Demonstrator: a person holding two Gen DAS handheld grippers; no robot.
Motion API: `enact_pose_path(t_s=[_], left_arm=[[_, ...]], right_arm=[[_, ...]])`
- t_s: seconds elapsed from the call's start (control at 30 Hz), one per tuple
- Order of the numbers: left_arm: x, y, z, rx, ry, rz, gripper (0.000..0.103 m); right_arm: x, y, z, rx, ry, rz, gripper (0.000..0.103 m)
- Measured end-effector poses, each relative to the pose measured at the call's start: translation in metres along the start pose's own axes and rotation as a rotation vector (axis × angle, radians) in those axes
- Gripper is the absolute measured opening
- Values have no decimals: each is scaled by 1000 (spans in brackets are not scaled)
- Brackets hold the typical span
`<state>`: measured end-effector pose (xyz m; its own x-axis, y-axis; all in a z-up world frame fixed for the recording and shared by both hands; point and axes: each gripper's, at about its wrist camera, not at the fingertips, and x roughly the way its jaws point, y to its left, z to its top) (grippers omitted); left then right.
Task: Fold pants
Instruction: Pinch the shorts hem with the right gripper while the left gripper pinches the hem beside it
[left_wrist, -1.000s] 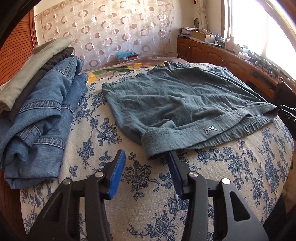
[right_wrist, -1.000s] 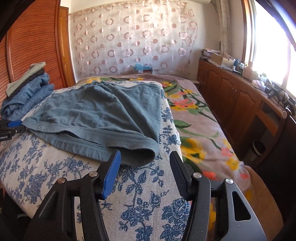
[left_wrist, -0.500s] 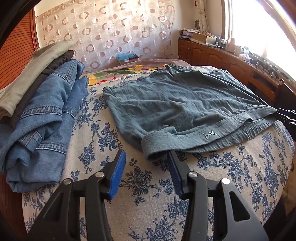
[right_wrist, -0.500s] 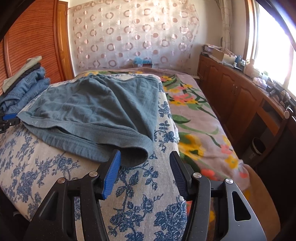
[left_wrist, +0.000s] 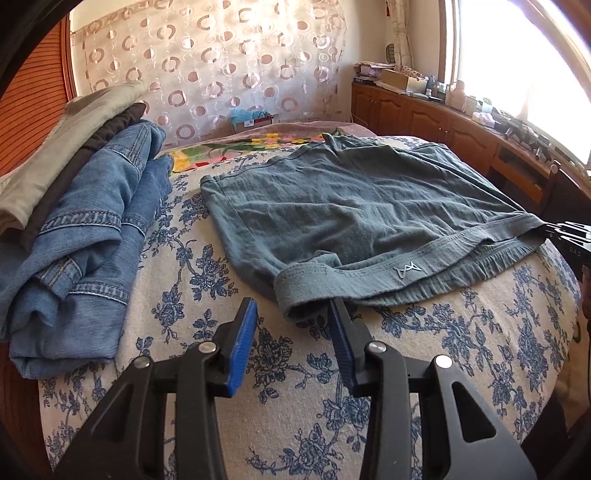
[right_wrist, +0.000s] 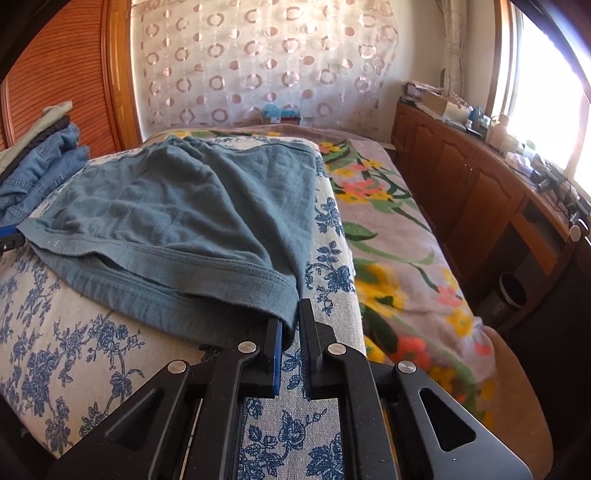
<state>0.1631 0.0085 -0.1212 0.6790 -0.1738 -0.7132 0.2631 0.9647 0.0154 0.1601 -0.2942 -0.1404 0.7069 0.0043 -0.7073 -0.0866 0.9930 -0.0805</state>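
A pair of grey-blue shorts lies flat on a blue-flowered cloth over the bed, waistband toward me. My left gripper is open, with the waistband's left corner between its blue pads. In the right wrist view the shorts spread to the left, and my right gripper is shut on the waistband's right corner. The right gripper also shows at the right edge of the left wrist view.
A stack of folded clothes with jeans on the near side lies left of the shorts. A floral bedspread covers the bed to the right. Wooden cabinets with clutter run along the window wall.
My right gripper has closed on the right corner of the waistband. My left gripper stays open and has edged slightly forward around the left corner.
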Motion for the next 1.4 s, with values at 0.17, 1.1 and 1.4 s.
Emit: enact_pose_path(t_s=[0.17,1.1,1.4], left_arm=[[-3,4,-4,-12,10,-1,39],[12,3,1,2,23,20,33],[12,3,1,-22,6,-19,3]], right_arm=[[1,0,-1,2,0,1,6],[4,-3,1,-3,-9,-16,6],[5,-4,2,0,-11,-14,6]])
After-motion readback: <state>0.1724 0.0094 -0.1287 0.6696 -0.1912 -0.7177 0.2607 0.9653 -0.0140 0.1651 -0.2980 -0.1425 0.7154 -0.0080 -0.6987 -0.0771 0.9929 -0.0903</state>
